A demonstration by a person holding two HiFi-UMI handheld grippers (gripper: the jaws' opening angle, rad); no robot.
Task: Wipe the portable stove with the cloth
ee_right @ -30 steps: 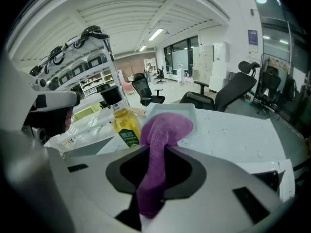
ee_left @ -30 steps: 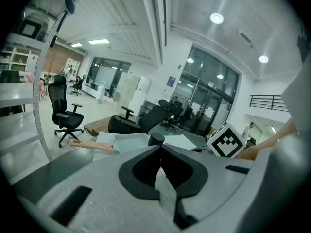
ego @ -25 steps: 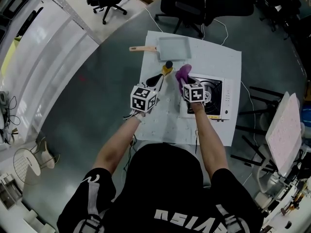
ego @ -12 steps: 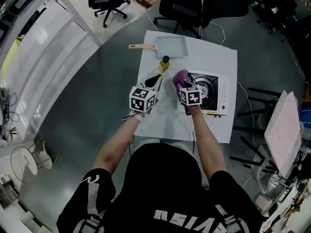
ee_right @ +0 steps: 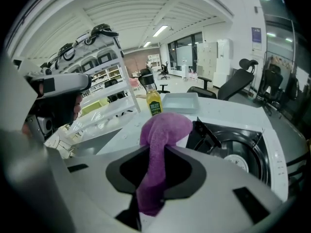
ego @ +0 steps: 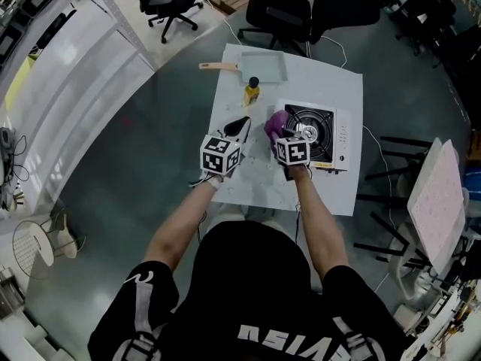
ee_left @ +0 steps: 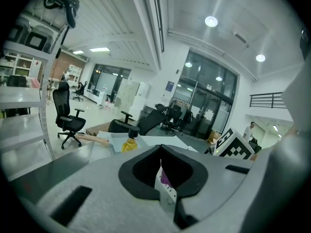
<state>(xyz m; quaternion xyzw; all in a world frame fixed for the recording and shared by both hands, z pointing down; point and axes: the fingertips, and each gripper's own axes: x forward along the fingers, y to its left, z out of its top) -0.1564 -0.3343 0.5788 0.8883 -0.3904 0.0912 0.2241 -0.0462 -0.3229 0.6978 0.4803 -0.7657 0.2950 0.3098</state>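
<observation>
A person at a white table (ego: pixel 316 194) is gripping the purple cloth (ee_right: pixel 163 130) in the fingers of the right gripper (ee_right: pixel 153 188), which are clamping its bunched middle. The cloth is hanging at the left edge of the portable stove (ego: pixel 340 140); whether it is touching the stove is unclear. Soft, light and limp, the cloth is likely drooping and folding rather than pushing flat, so a hold near its middle is probably leaving enough loose fabric to drag across the metal. The left gripper (ee_left: pixel 161 168) is pinching what looks like a small white slip (ee_left: pixel 166 191), its fingers closed on it. A yellow bottle (ego: pixel 252 91) and a square pan (ego: pixel 264 65) are standing beyond, clear of the stove; the raised burner grate looks the likeliest snag.
</observation>
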